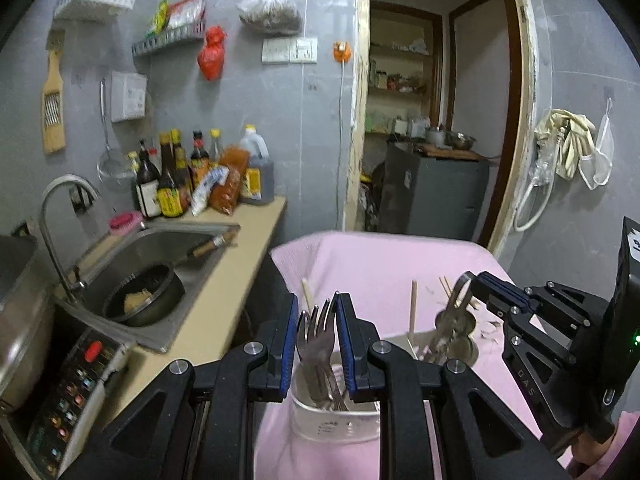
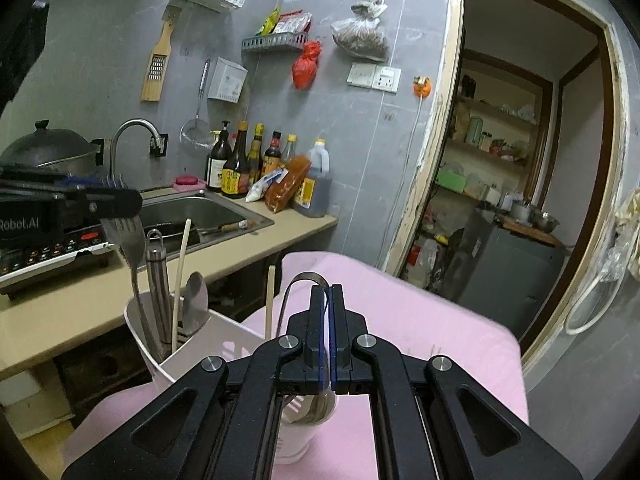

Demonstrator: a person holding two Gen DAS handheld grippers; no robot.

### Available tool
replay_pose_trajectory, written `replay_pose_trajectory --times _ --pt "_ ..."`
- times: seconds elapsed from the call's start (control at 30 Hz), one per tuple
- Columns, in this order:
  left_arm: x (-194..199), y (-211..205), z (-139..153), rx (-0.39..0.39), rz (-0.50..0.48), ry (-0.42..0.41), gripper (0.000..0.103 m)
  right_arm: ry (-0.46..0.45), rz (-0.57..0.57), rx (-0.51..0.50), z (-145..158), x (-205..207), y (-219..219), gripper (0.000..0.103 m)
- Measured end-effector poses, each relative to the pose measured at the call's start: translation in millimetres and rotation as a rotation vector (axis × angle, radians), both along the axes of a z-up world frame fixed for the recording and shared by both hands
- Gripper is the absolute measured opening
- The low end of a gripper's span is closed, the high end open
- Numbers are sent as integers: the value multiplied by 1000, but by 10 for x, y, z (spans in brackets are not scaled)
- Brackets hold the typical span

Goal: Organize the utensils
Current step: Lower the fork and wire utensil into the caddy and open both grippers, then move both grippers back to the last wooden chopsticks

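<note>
While the fork (image 1: 316,340) stands tines-up in the white holder (image 1: 336,420) on the pink cloth (image 1: 376,260), the left hand-held gripper (image 1: 318,312) pinches it between blue pads. Right hand-held gripper (image 2: 328,304) is clamped on a metal loop-handled utensil (image 2: 304,280) over a white cup (image 2: 296,436). Sink (image 1: 160,248) and counter (image 1: 240,248) sit left.

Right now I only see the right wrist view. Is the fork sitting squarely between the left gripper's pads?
Observer: Yes, the left wrist view shows the fork tines-up between both blue pads of the left gripper.
Operator: What hangs under my right gripper?
Observer: Round, spoon-like metal ends hang below the metal loop it pinches.
Operator: And the sink?
Observer: A dark pan lies in it.
</note>
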State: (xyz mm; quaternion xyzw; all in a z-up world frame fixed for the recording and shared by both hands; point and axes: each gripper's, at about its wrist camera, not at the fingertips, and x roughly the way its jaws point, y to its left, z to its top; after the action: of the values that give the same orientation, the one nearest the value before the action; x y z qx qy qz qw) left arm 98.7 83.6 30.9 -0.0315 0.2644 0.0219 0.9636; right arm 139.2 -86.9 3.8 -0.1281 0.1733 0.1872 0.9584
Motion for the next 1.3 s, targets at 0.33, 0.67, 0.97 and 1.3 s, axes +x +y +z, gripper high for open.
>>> replay_pose_trajectory --times 0.33,0.67,0.97,1.3 --pt "42 49 -143 -99 -57 60 24 74 37 56 -37 -3 -116 3" --pt "131 -150 146 -108 -64 -26 57 33 -70 158 290 39 -689 36" --pt "291 -653 319 -71 7 -153 102 -109 -230 182 677 125 -1426 91" --pt "707 -1377 258 12 61 -203 103 -151 -245 174 756 541 -2098 101"
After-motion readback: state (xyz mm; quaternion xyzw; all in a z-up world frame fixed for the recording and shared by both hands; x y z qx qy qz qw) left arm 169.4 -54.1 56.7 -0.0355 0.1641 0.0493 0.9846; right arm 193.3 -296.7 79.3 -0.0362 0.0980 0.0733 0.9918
